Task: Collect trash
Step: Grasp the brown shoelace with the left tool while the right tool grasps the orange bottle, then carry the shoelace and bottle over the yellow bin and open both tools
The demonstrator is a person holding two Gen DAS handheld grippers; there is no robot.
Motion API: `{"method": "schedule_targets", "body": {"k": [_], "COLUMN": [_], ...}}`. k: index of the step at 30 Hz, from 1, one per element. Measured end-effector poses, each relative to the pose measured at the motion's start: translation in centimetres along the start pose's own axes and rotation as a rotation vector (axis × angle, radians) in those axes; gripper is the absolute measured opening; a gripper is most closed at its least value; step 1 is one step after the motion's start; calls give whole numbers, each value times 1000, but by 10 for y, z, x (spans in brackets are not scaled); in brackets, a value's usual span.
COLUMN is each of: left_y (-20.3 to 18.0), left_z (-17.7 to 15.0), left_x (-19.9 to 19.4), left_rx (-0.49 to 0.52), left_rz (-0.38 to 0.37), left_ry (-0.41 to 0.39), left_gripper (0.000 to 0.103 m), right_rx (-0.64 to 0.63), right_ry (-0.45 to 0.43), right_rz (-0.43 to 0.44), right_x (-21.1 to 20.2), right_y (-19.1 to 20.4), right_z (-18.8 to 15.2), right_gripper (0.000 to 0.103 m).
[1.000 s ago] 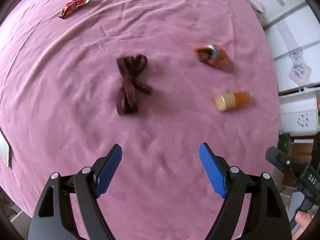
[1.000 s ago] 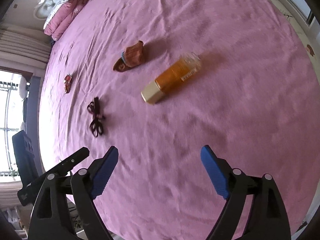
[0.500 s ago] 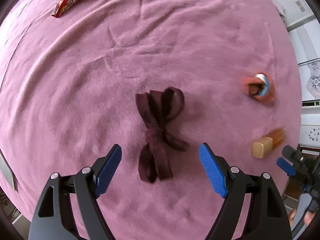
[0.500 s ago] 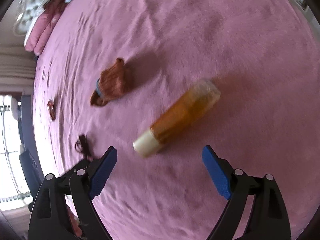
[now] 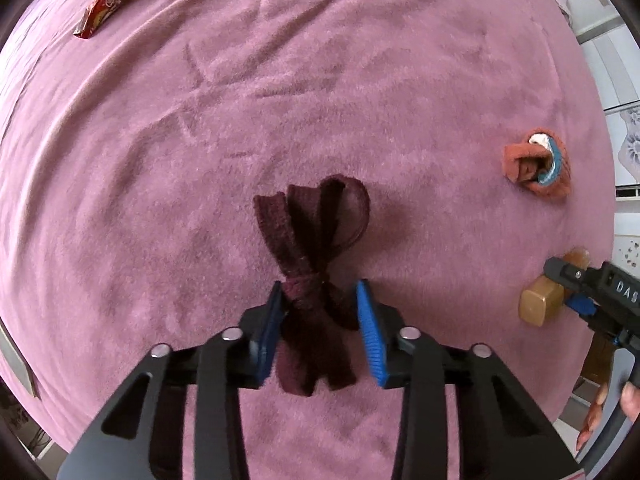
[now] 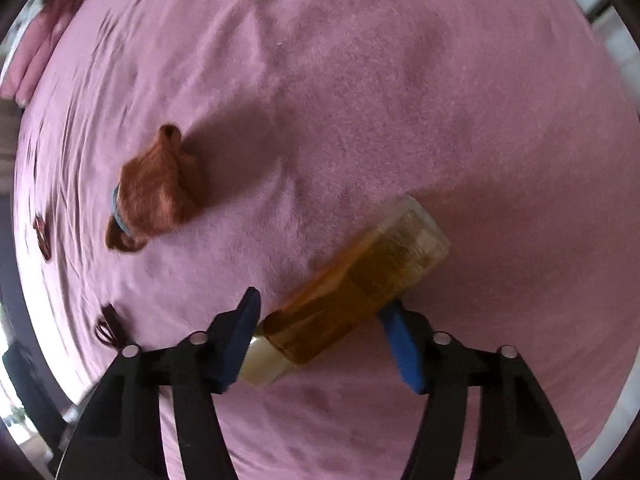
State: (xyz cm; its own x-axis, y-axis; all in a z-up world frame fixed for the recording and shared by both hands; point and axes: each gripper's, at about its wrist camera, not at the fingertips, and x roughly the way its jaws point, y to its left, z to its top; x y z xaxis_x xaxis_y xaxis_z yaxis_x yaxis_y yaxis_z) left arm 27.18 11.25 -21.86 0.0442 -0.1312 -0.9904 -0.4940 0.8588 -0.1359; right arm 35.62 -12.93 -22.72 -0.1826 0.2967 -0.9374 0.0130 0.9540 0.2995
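A dark maroon ribbon bow (image 5: 312,240) lies on the pink bedspread (image 5: 180,128). My left gripper (image 5: 320,304) points straight down over it, jaws closing, with both blue pads against the knot and tail. An amber bottle (image 6: 360,288) with a cream cap lies slantwise on the bed. The jaws of my right gripper (image 6: 324,320) are closing on it, one pad at the cap end and the other on the body. The left wrist view shows that right gripper (image 5: 568,288) over the bottle's cap (image 5: 538,306).
A rust-coloured rolled sock (image 5: 538,166) (image 6: 156,196) lies beyond the bottle. A red snack wrapper (image 5: 108,0) sits far off at the upper left. Pink pillows (image 6: 36,60) lie at the bed's head. White cabinets (image 5: 616,60) stand past the bed's right edge.
Both grippers came down to the bed and their jaws narrowed. The left now straddles the ribbon's knot, the right the bottle; before, both stood wide above them.
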Motion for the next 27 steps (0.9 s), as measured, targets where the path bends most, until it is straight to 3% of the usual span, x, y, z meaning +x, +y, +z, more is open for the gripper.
{"method": "schedule_targets", "body": {"k": [5,8,22,27], "left_y": [6,8,-37,-50], "left_z": [-25,-44,-187,-221], "left_x": [-3,-6,-9,-7], "left_rx": [-16,-35,110,142], "left_rz": [-46,-82,-173,-195], "left_ry": [14,21,137,165], "left_gripper": [25,24,24,24], "right_rx": [-101,-135,-44,-1], "right_ry": [-15,-14,75,78], "right_rz": [46,66,206,245], "right_x": [-4,-8,-27,-42], "right_y": [-2,-9,-69,-95], "right_z": [-23,-43,-176,-211], "right_gripper": [39,35,32,32]}}
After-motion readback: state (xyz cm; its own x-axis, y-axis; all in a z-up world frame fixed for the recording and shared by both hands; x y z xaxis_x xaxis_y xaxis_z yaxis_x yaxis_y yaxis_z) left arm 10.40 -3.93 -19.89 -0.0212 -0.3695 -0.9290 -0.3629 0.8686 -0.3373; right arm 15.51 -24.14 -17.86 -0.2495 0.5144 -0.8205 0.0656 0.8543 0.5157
